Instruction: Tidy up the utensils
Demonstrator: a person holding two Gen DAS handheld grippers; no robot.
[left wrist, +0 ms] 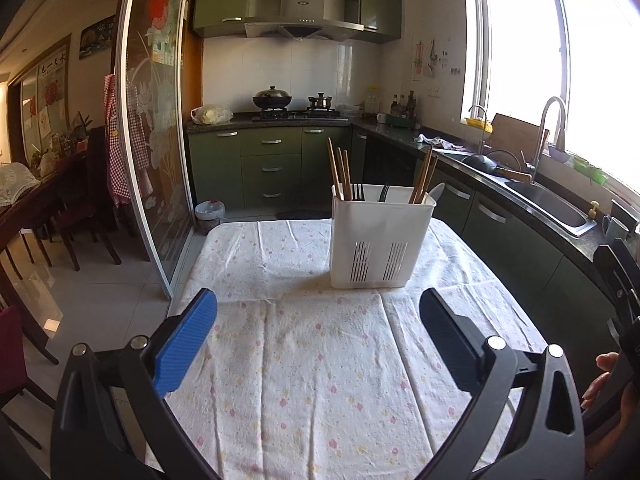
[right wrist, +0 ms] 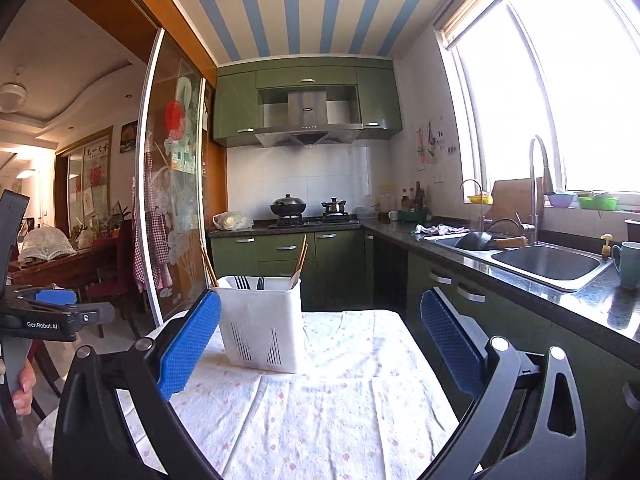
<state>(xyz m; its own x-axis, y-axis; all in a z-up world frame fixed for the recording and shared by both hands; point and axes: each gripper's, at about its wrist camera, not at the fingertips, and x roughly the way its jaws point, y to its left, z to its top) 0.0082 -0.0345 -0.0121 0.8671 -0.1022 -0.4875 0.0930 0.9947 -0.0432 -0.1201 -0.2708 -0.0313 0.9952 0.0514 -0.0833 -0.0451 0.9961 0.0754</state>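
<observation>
- Left wrist view first: the left gripper [left wrist: 318,320] hangs over the near half of the table, jaws spread wide and nothing between the blue pads [left wrist: 185,344]; released, plain as day
- straight ahead of those jaws stands the white utensil holder [left wrist: 380,240], upright on the floral tablecloth [left wrist: 320,380], well clear of both fingers; slotted vents low on its front face
- sticking out of its top: wooden chopsticks [left wrist: 338,168] at the left corner, a second bunch of chopsticks [left wrist: 425,178] leaning at the right corner, black forks [left wrist: 359,192] between them, and a pale spoon [left wrist: 437,191] at the far right
- right wrist view now: the right gripper [right wrist: 320,344] is likewise wide open and empty, blue pads parted over the cloth; the holder sits just inside its left finger, towards the far left of the table, forks and chopsticks poking up
- at the left edge of this view the other gripper shows side-on, a hand [right wrist: 22,384] wrapped round its handle
- beyond the table: green cabinets [left wrist: 272,168], a wok [left wrist: 272,100] on the hob, and a steel sink [right wrist: 548,264] under the bright window along the right-hand counter
</observation>
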